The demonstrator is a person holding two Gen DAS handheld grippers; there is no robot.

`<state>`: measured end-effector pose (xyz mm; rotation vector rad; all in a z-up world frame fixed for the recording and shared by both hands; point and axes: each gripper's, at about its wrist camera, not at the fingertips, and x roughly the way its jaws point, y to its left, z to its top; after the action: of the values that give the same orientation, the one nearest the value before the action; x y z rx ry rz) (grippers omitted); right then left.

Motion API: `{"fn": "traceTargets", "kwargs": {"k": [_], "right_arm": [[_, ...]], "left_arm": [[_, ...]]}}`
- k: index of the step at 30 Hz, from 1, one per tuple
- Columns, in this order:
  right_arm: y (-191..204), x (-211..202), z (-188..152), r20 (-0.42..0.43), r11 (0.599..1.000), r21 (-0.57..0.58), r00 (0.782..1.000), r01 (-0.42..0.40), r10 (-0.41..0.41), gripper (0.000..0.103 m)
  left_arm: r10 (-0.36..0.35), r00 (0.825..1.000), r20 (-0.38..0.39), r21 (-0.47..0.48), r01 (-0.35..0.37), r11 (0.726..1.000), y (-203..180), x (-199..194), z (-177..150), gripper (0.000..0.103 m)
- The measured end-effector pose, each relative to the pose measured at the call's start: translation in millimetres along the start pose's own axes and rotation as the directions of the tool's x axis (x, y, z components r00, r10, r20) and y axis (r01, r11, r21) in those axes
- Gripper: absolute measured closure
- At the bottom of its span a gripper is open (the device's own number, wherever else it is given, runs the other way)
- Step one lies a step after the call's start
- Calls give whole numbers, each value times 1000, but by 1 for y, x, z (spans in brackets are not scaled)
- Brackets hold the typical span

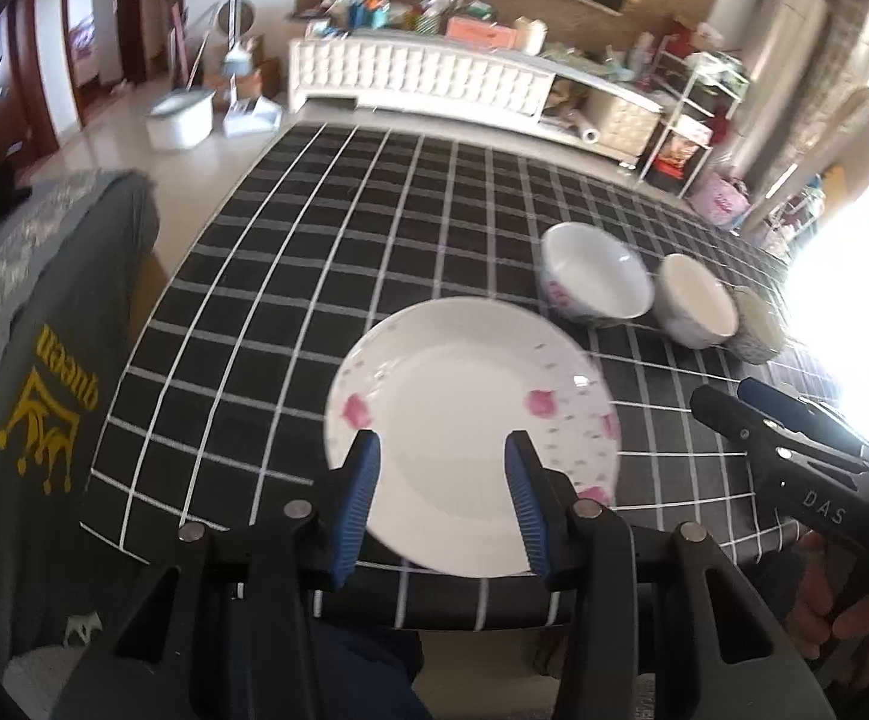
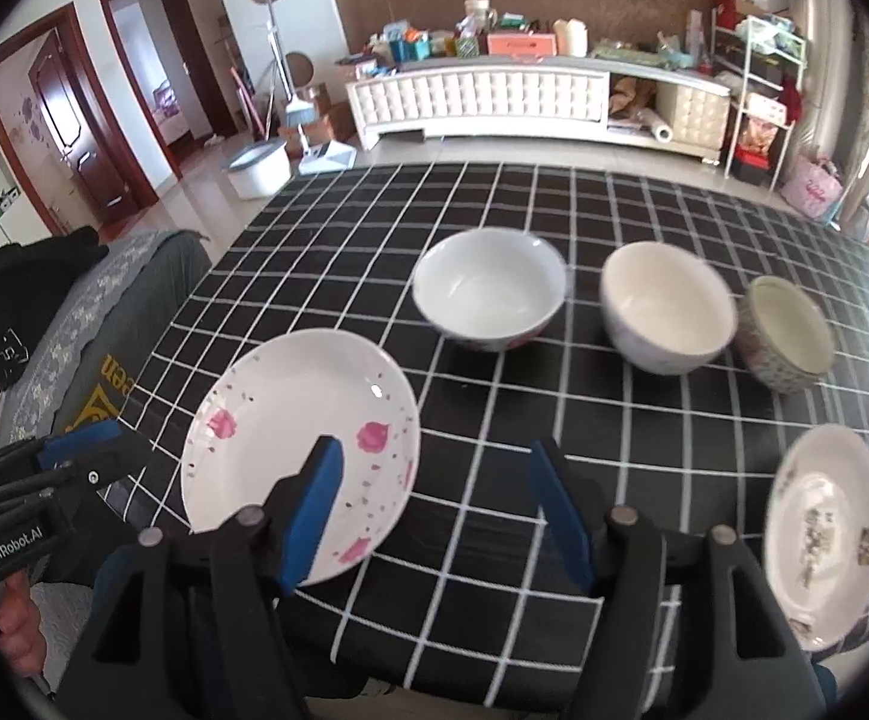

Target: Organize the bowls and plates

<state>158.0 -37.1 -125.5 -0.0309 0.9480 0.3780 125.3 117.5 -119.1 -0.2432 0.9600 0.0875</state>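
Spread wide, my left gripper (image 1: 440,480) frames the pink-flowered plate (image 1: 464,420); my right gripper (image 2: 434,498) gapes empty. Next I judge: pinch its near rim, then stack it with the right plate (image 2: 824,534).

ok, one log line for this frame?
left gripper: open, over pink-flowered white plate | right gripper: open, empty | three bowls unstacked | checked black tablecloth

Left gripper (image 1: 442,495): jaws spread wide, nothing between them, blue pads facing each other, pointing forward and down. In the right wrist view it shows at the lower left edge (image 2: 77,447), a hand (image 2: 17,624) gripping its handle. Right gripper (image 2: 437,507): jaws also spread wide, nothing held, angled forward and down. From the left wrist view it sits at the right (image 1: 728,399), tips close together there, hand (image 1: 818,594) under the handle.
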Motion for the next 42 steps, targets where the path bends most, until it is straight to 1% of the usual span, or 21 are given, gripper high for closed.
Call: {"fn": "traceTargets", "kwargs": {"k": [5,8,12,13,15,22,30,34,38,42], "right_arm": [[-12,-27,-5,46,999,30,999,24,-25,30],[-21,-44,-8,73,998,47,997,36,-39,29],[-33,-60,-14,94,996,68,994,53,-59,29],[-37,-65,-16,99,995,75,993,59,-67,29],[-47,-73,-19,110,993,92,991,71,-81,29],[-81,-95,-25,141,985,150,984,89,-110,29],[-124,-110,-35,151,973,206,979,107,-139,29],[-150,-115,-39,148,965,236,977,116,-154,29],[-178,-116,-44,130,954,269,976,133,-173,29],[-203,-115,-49,105,944,294,977,148,-186,29]], "left_arm": [[-43,998,44,55,41,998,-28,-17,-1,62],[-58,997,56,102,52,993,-46,-21,0,62],[-93,994,65,133,84,988,-69,-24,3,62],[-105,992,67,144,94,985,-76,-25,2,62],[-119,990,73,173,105,979,-91,-28,2,57],[-156,984,89,269,127,955,-142,-37,3,57],[-172,983,68,345,138,928,-199,-28,5,57],[-194,980,47,374,163,913,-231,-19,8,57],[-222,975,16,385,199,901,-257,-7,10,57],[-224,974,-13,399,211,892,-280,10,12,57]]}}
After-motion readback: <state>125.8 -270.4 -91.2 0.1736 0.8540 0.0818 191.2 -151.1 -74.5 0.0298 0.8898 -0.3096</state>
